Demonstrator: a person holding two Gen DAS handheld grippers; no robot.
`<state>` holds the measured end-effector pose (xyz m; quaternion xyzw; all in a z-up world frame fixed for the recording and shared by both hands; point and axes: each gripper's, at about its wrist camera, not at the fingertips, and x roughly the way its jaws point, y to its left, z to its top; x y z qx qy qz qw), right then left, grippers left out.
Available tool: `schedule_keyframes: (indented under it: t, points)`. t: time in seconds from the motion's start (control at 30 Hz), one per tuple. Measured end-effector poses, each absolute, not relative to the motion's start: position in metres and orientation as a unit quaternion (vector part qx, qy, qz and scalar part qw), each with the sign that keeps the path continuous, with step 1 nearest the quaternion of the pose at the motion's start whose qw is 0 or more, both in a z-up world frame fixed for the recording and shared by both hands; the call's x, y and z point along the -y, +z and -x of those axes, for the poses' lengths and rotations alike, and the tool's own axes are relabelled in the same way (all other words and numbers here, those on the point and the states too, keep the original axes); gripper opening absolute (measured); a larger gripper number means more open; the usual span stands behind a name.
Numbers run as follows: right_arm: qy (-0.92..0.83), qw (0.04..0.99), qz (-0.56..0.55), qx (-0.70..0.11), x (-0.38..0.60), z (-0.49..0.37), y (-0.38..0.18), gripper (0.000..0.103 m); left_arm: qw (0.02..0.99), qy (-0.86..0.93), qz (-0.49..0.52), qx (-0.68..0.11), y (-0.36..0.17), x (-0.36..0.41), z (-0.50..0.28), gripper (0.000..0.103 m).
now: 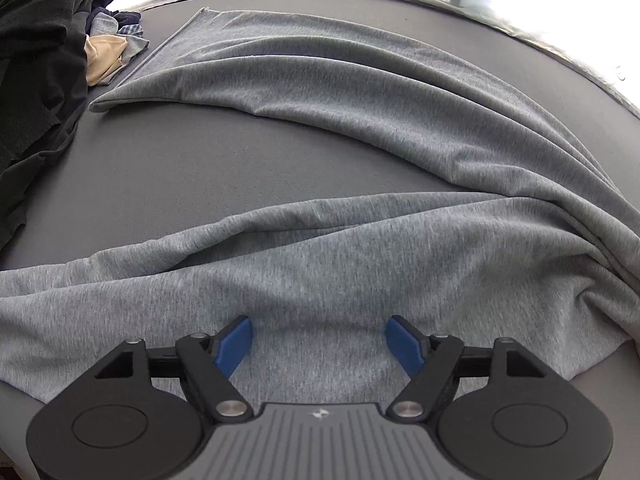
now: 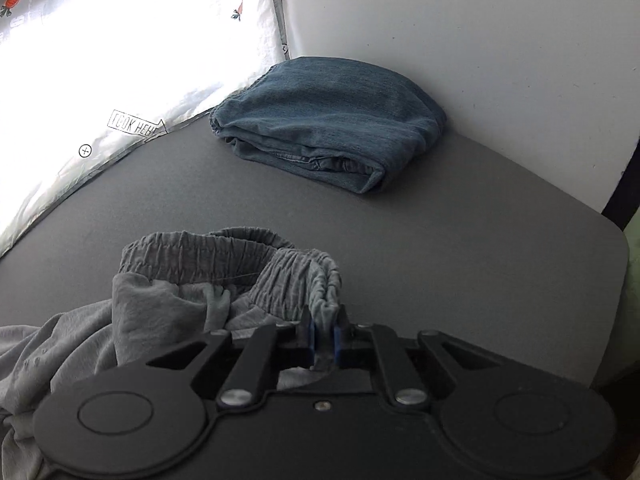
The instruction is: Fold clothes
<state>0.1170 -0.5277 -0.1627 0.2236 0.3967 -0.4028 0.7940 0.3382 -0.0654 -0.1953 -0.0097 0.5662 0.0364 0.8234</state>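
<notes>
grey trousers (image 1: 320, 240) lie spread and creased on the bench (image 1: 200, 168). right tool (image 2: 325, 338) clenched on their elastic waistband (image 2: 304, 276). left tool (image 1: 319, 340) released above the cloth. folded jeans (image 2: 332, 120) near wall; dark pile (image 1: 36, 60) at left.

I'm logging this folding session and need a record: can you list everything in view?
grey trousers: one, heather grey, spread across the table; elastic waistband bunched near its right end.
folded jeans: one, blue denim, far corner by the wall.
clothes pile: one heap, mostly black, with grey and beige pieces, far left.
table: one, dark grey.
left hand-held gripper: open, over the trousers.
right hand-held gripper: shut on the waistband.
</notes>
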Motion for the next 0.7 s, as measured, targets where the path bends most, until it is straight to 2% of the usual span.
schedule_keyframes:
  t: [0.07, 0.1, 0.2, 0.23, 0.3, 0.37, 0.47, 0.6, 0.7]
  points:
    - [-0.409, 0.764, -0.238, -0.438, 0.53, -0.115, -0.185, 0.019, 0.822, 0.037, 0.007, -0.569, -0.196, 0.066, -0.341, 0.078]
    - [-0.417, 0.758, -0.245, -0.438, 0.527, -0.114, -0.187, 0.02, 0.821, 0.037, 0.005, -0.569, -0.196, 0.067, -0.342, 0.079]
    - [-0.434, 0.776, -0.201, -0.411, 0.514, -0.126, -0.171, 0.033, 0.821, 0.037, 0.006, -0.57, -0.196, 0.066, -0.345, 0.081]
    - [-0.432, 0.789, -0.176, -0.4, 0.509, -0.133, -0.164, 0.043, 0.821, 0.037, 0.005, -0.57, -0.196, 0.067, -0.345, 0.081]
    - [-0.423, 0.812, -0.137, -0.378, 0.502, -0.146, -0.151, 0.048, 0.82, 0.037, 0.005, -0.571, -0.197, 0.069, -0.347, 0.084]
    - [-0.383, 0.832, -0.157, -0.369, 0.504, -0.159, -0.146, 0.054, 0.82, 0.038, 0.006, -0.572, -0.197, 0.07, -0.349, 0.087]
    - [-0.36, 0.823, -0.258, -0.355, 0.526, -0.172, -0.15, 0.058, 0.821, 0.04, 0.008, -0.569, -0.198, 0.072, -0.348, 0.088]
    - [-0.357, 0.761, -0.438, -0.317, 0.568, -0.171, -0.169, 0.061, 0.826, 0.041, 0.011, -0.563, -0.198, 0.072, -0.344, 0.088]
    - [-0.354, 0.74, -0.469, -0.326, 0.587, -0.182, -0.18, 0.061, 0.824, 0.042, 0.011, -0.565, -0.199, 0.073, -0.346, 0.09]
